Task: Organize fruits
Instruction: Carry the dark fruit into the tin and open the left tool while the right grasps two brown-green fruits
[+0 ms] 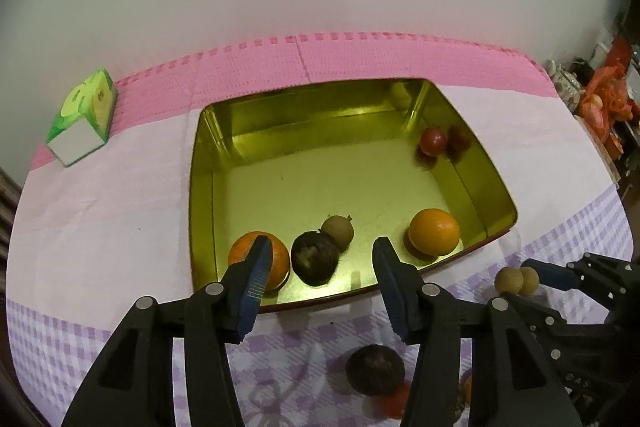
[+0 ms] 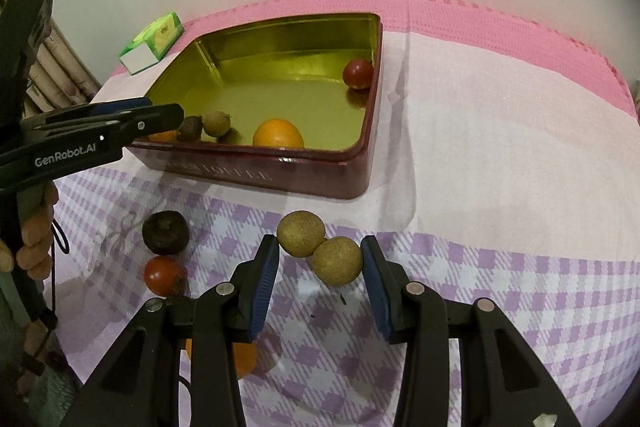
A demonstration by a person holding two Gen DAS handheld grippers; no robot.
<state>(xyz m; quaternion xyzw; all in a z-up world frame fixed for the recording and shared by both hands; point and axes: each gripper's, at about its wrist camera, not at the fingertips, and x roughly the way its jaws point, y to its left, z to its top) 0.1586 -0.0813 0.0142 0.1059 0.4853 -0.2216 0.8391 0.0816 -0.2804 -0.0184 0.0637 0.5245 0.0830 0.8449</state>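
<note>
- Tin tray point(image 1: 472, 143): gold inside, red outside, on the cloth-covered worktop point(image 1: 100, 211). I read it as the collecting bin for the fruit.
- Tray contents, left wrist view: orange point(image 1: 434, 231) at 4 o'clock of the tray floor; second orange point(image 1: 280, 259) at 7 o'clock by the near wall; dark fruit point(image 1: 314, 259) and small brown fruit point(image 1: 338, 233) touching, just beside it; red fruit point(image 1: 432, 142) at 2 o'clock against the far right wall.
- Left gripper point(image 1: 320, 263): fingers apart, nothing between the pads, poised above the near edge of the tray. The dark fruit sits below the gap, nearer the left finger. My judgement: a drop just made.
- Right gripper point(image 2: 320, 263): fingers around a joined pair of tan round fruits point(image 2: 336, 261). The right finger meets the nearer fruit; the left finger is at the farther one. I take this as a grip, made so both go in together.
- Pair's position: outside the tray, at 6 o'clock of it. Whether it is lifted off the cloth I cannot tell.
- Left on the cloth: dark fruit point(image 2: 165, 231), red fruit point(image 2: 164, 275), part-hidden orange point(image 2: 244, 357).
- Green box point(image 1: 82, 115): 10 o'clock of the tray, well apart.
</note>
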